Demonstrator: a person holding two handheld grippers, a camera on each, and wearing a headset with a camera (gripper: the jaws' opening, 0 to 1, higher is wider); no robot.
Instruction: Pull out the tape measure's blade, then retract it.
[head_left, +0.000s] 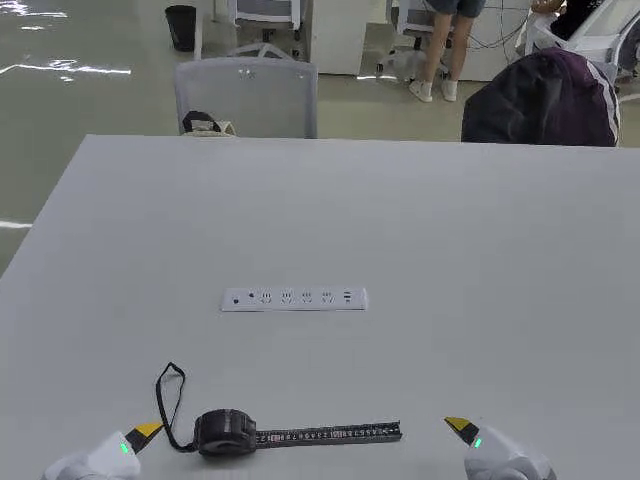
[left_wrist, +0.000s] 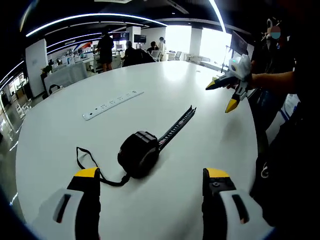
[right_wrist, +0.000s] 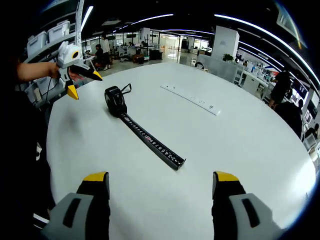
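- The tape measure (head_left: 226, 432) lies on the white desk (head_left: 450, 250) at its near edge, closer to the person than the power strip (head_left: 294, 299).
- Its blade (head_left: 330, 434) is already partly out. The long axis runs left to right, with the case at the left end and the hooked tip at the right.
- The left gripper (left_wrist: 152, 175) has its fingers spread wide and empty. It sits just beside the case and its wrist strap (head_left: 170, 395), so it is the nearer one for steadying the case.
- The right gripper (right_wrist: 161, 176) is also wide open and empty. It hangs near the blade's tip without touching it, and looks best placed to pinch that end.
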